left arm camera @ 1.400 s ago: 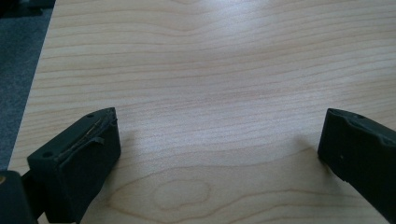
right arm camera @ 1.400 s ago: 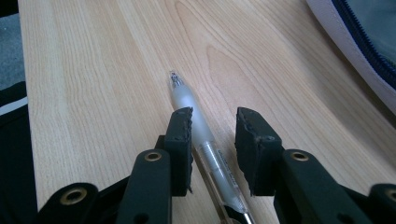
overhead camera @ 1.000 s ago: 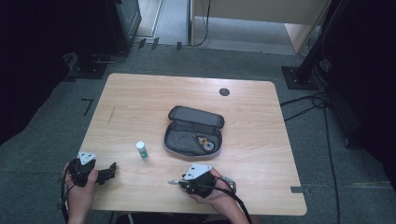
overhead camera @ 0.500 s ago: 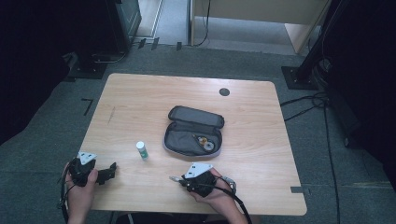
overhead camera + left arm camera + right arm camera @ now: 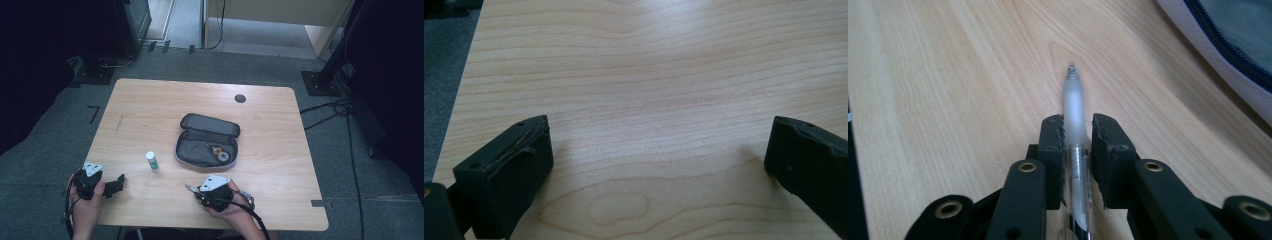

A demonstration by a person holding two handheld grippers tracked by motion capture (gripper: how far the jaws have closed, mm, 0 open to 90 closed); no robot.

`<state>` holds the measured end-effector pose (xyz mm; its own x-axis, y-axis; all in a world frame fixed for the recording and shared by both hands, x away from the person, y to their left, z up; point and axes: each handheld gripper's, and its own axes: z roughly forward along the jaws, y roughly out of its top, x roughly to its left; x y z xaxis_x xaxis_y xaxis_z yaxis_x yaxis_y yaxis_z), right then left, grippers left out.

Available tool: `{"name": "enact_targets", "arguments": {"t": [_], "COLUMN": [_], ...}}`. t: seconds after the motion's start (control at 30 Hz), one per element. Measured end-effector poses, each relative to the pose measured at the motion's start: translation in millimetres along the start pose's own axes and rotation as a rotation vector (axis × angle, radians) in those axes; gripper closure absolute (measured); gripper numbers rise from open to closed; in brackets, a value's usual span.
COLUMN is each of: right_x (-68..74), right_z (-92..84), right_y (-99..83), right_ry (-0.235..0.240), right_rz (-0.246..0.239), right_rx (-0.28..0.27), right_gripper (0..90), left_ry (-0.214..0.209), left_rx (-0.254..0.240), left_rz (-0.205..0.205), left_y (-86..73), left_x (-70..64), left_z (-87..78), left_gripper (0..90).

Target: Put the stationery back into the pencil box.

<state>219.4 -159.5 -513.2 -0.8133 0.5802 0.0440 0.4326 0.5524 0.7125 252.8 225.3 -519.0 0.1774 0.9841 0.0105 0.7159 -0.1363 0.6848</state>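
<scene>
- The pen (image 5: 1074, 130) is lying lengthwise between my right gripper's (image 5: 1077, 131) jaws at the centre of the right gripper view, its tip pointing toward the top of the frame.
- Those jaws have just been easing apart a little and are flanking the clear barrel closely; I cannot tell whether the pads are pressing on it.
- In the high view, that gripper (image 5: 192, 188) is sitting at lower centre, below the open pencil case (image 5: 200, 147).
- My left gripper (image 5: 654, 150) is resting wide open over bare table (image 5: 649, 75).
- The small white tube (image 5: 152, 161) is standing between both grippers.
</scene>
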Motion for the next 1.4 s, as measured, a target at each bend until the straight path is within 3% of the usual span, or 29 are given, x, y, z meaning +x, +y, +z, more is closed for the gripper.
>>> {"name": "enact_targets", "arguments": {"t": [0.27, 0.43, 0.83, 1.4], "right_x": [1.6, 1.5, -14.0, -33.0], "right_z": [-1.1, -1.8, -23.0, -47.9], "right_y": [-0.4, 1.6, 10.6, 29.4], "right_ry": [0.002, 0.009, -0.007, -0.066], "right_rz": [-0.041, -0.03, 0.032, 0.055], "right_rx": [0.004, 0.016, -0.096, -0.201], "right_gripper": [80.2, 80.4, 80.5, 80.5], "left_ry": [0.0, 0.0, 0.0, -0.001], "left_rx": [0.0, 0.0, -0.002, -0.001], "left_rz": [0.001, 0.001, 0.0, 0.002], "left_y": [0.0, 0.1, 0.4, 0.4], "left_x": [0.0, 0.1, -0.5, -0.4], "left_z": [0.0, 0.1, 0.5, 0.4], "left_gripper": [0.0, 0.0, 0.0, 0.0]}}
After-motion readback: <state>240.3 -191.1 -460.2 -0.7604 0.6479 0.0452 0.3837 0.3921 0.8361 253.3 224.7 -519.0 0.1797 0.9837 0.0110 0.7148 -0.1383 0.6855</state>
